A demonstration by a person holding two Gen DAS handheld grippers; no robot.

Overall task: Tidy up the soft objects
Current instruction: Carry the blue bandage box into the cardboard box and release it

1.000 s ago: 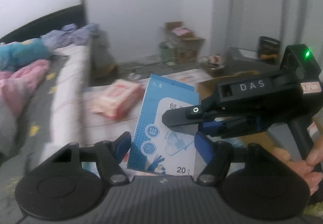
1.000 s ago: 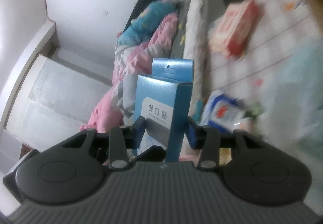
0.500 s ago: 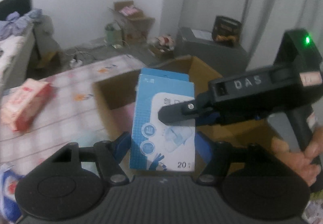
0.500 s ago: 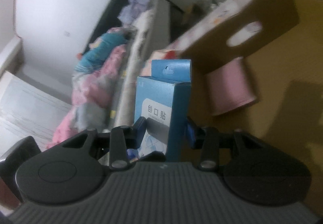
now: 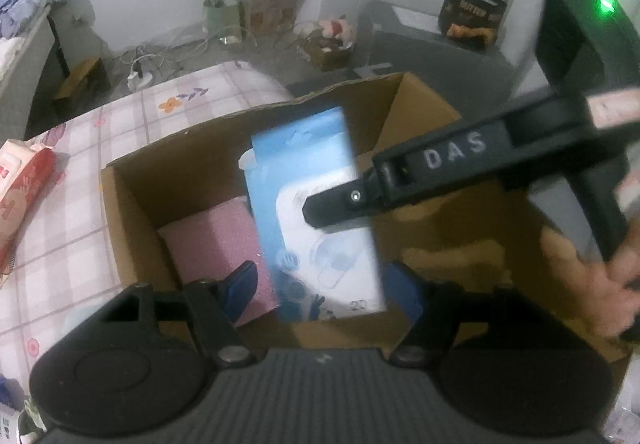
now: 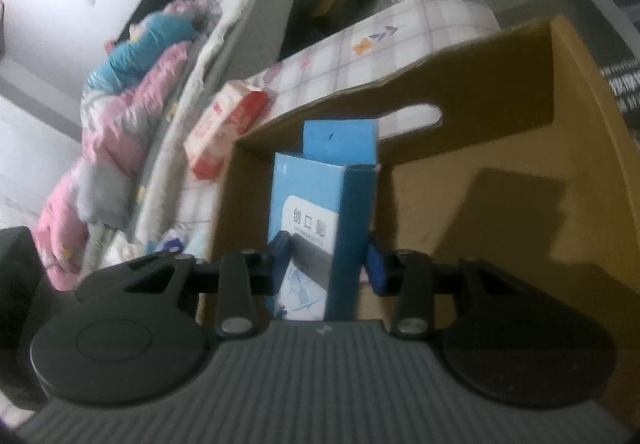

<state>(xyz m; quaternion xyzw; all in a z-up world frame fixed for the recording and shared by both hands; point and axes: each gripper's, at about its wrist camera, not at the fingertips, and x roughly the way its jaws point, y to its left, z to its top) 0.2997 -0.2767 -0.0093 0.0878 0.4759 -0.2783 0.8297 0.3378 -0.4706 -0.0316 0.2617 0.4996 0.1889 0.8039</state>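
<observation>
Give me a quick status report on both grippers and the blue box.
Right gripper shut on blue box, over cardboard box. Left gripper open, box between its fingers. Pink roll already inside; landing spot beside it free.

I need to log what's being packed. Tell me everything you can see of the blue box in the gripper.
The blue box is a slim cardboard carton, light blue on its face with a white panel bearing Chinese characters, darker blue on its narrow side, with a hang tab on top. It stands roughly upright, clamped at its lower part by the right gripper, above the open cardboard box. The left gripper's fingers flank it without touching.
</observation>
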